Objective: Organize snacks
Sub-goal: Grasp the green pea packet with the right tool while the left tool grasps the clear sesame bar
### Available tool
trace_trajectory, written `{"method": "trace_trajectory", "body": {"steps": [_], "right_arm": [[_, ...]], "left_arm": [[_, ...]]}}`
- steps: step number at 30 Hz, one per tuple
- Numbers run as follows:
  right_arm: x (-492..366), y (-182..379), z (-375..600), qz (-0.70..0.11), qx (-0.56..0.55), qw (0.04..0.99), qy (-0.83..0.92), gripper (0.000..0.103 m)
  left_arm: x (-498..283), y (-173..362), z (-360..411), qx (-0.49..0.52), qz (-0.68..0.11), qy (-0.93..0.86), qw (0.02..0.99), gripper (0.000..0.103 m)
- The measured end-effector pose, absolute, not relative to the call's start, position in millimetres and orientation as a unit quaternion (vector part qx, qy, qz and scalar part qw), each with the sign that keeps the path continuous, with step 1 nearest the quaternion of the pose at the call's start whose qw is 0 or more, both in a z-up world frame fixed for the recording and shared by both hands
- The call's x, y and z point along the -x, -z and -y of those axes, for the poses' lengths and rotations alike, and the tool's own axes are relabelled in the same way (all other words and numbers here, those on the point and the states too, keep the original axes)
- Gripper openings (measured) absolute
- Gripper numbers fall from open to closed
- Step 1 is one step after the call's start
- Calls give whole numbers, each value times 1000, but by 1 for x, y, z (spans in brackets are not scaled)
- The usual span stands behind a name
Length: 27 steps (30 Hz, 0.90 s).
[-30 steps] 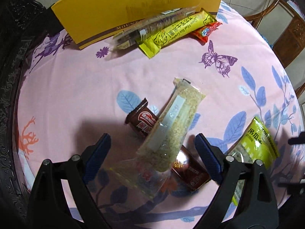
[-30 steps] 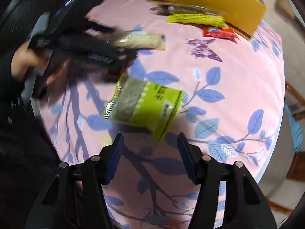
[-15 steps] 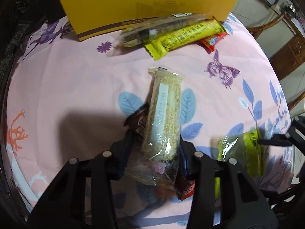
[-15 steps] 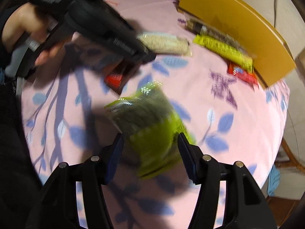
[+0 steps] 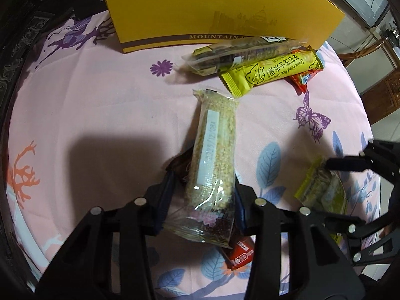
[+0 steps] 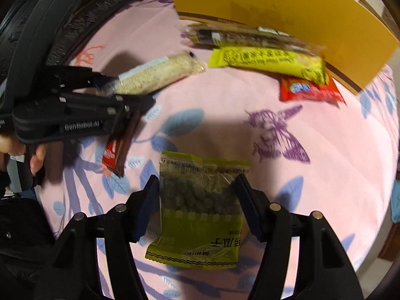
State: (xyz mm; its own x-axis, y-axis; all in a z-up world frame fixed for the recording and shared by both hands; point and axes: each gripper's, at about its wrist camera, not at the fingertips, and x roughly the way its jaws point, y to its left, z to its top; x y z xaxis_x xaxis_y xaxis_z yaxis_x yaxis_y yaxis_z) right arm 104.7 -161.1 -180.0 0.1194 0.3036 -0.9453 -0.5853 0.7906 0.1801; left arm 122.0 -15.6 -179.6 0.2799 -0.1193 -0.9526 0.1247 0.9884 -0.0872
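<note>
Snacks are held: left claw pinches the sesame bar, right claw clamps the green packet.

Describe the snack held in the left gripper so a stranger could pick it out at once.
Start at the big yellow box at the far edge of the pink tablecloth; three snacks lie along its front. Nearer, the left gripper clamps a long clear-wrapped grain bar. It alone is pale and sandy with a white label strip.
</note>
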Motion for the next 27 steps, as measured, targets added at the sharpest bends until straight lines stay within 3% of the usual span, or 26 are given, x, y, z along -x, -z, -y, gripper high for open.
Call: {"method": "trace_trajectory", "body": {"steps": [12, 15, 18, 25, 27], "right_arm": [[-48, 180, 175, -565, 156, 794, -160, 66], [-37, 185, 179, -555, 200, 800, -107, 78], [-34, 188, 190, -554, 190, 808, -67, 101], [-44, 199, 216, -596, 74, 797, -72, 100], [-41, 195, 218, -584, 70, 805, -85, 84]], "left_arm": [[-121, 180, 18, -4, -594, 77, 801, 43], [-121, 180, 18, -2, -593, 75, 802, 43], [-121, 180, 17, -1, -593, 76, 802, 43], [-120, 180, 16, -3, -594, 78, 801, 43], [-120, 180, 16, -2, -594, 78, 801, 43]]}}
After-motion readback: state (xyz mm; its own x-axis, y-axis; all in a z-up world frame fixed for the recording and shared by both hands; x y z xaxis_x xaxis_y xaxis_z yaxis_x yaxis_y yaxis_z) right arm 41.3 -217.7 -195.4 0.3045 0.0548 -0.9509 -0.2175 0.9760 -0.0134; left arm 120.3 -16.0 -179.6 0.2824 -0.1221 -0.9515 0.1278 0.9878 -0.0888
